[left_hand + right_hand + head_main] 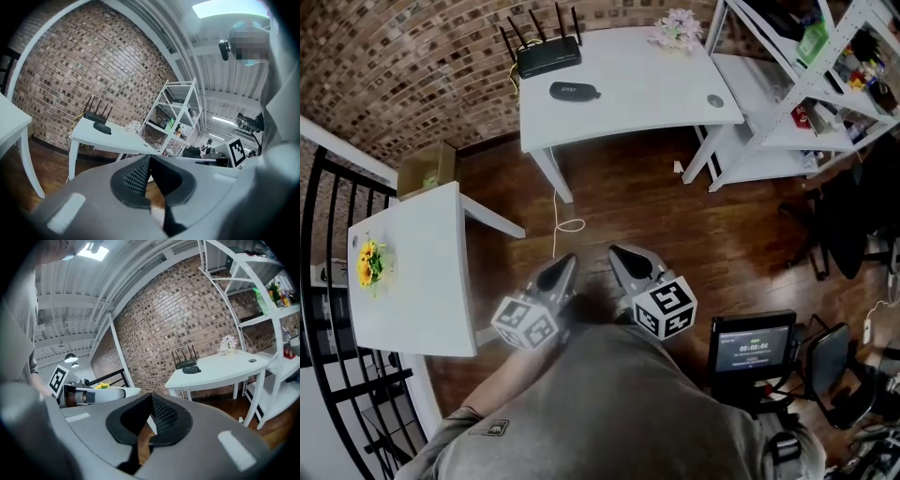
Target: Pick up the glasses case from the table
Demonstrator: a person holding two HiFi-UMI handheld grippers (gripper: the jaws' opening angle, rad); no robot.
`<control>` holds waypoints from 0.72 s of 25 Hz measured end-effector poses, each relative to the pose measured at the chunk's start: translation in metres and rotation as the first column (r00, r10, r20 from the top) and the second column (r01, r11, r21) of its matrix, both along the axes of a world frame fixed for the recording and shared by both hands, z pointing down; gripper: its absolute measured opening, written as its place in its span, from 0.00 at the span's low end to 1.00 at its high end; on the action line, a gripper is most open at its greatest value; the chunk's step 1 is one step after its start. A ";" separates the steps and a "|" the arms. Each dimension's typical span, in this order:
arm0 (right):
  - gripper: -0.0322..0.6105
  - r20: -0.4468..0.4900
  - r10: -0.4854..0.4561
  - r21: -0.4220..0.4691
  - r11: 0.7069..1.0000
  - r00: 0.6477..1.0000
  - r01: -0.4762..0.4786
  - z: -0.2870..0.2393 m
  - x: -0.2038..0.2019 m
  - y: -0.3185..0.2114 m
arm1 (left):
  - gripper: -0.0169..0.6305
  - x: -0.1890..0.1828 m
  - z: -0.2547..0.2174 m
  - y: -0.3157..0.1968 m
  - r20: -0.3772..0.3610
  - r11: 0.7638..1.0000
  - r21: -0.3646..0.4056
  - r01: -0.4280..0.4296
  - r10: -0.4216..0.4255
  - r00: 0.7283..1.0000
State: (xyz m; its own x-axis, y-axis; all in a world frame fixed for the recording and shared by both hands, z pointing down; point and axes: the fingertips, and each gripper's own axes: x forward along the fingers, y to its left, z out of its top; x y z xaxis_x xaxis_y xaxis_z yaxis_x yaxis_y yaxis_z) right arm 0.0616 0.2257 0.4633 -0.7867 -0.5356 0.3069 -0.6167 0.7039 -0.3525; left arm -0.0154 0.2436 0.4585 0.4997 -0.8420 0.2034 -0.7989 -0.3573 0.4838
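Note:
The glasses case (575, 91) is a black oblong lying on the far white table (647, 84), just in front of a black router (547, 53). Both grippers are held close to the person's body over the wooden floor, well short of that table. My left gripper (567, 263) and right gripper (619, 253) point toward it, side by side, each with its jaws shut and nothing between them. The left gripper view has its closed tips (149, 157) below the distant case (102, 128). In the right gripper view the case (191, 370) lies beyond that gripper's closed tips (151, 397).
A small white table (422, 281) with yellow flowers (370, 264) stands at the left beside a black railing (328, 244). White shelving (806, 84) fills the right. A pale flower pot (677, 30) sits on the far table. A cable loop (567, 225) lies on the floor; a timer screen (752, 345) stands at lower right.

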 end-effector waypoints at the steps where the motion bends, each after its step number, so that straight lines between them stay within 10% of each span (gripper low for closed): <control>1: 0.07 0.002 -0.002 -0.002 1.000 1.000 0.002 0.001 -0.002 -0.005 | 0.03 -0.002 0.001 -0.005 0.001 1.000 -0.002 0.003 -0.003 1.000; 18: 0.07 -0.093 0.014 -0.028 0.999 0.996 -0.016 0.026 -0.075 -0.195 | 0.03 -0.079 0.018 -0.202 -0.028 1.000 0.003 -0.027 0.027 0.999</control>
